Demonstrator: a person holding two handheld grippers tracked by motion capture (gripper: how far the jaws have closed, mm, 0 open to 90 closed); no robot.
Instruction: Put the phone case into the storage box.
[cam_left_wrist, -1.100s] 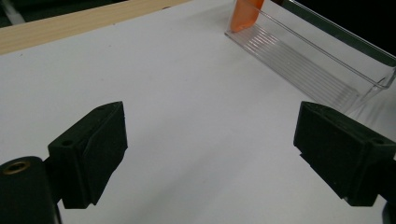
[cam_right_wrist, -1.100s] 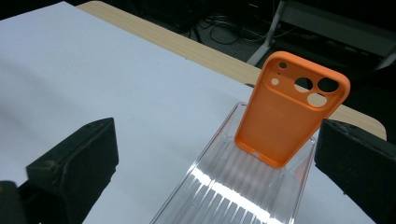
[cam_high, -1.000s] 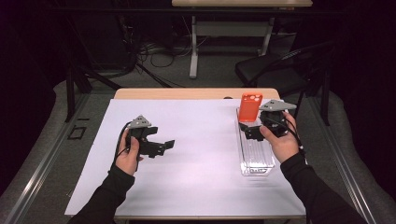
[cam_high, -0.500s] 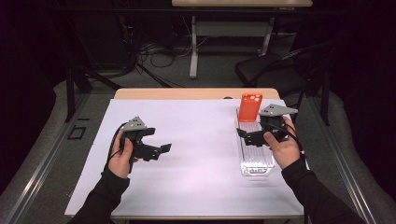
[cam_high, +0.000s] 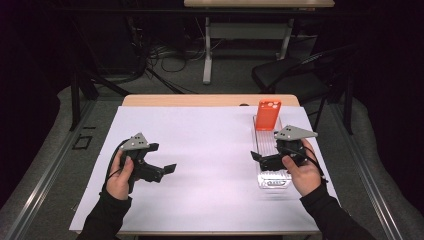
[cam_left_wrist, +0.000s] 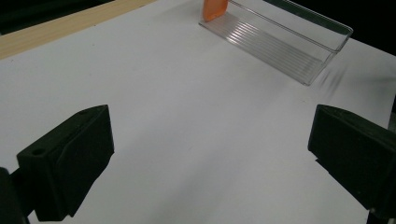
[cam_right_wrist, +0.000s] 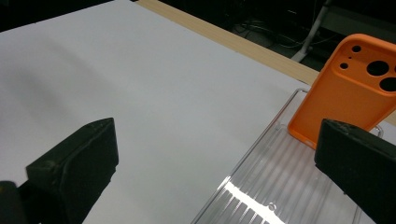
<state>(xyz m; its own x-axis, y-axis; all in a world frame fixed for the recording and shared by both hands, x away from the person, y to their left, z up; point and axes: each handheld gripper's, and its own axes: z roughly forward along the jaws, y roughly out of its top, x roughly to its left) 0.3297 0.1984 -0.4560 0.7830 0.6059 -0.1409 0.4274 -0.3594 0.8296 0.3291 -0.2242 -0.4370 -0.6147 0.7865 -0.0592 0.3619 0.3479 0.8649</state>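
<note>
Right claw: held over the near half of the clear tray; jaws spread wide, nothing gripped. In the right gripper view the tips are cut off by the lower edge.

Left claw: held low over the bare white sheet, well apart from the tray; jaws spread wide, nothing gripped.

Orange phone case: stood upright at the far end of the tray, camera cut-outs uppermost, leaning on the end wall. In the left gripper view only its lower corner is seen; the rest is cut off by the top edge. Its right side is cropped in the right gripper view, and its foot is partly hidden behind a jaw.

Tray: ribbed floor; far wall hard to make out against the case.

Surface: covered by a white sheet; a wooden strip is exposed along the far edge.

Room: dark; cables on the floor, a table pedestal and a black chair beyond.
</note>
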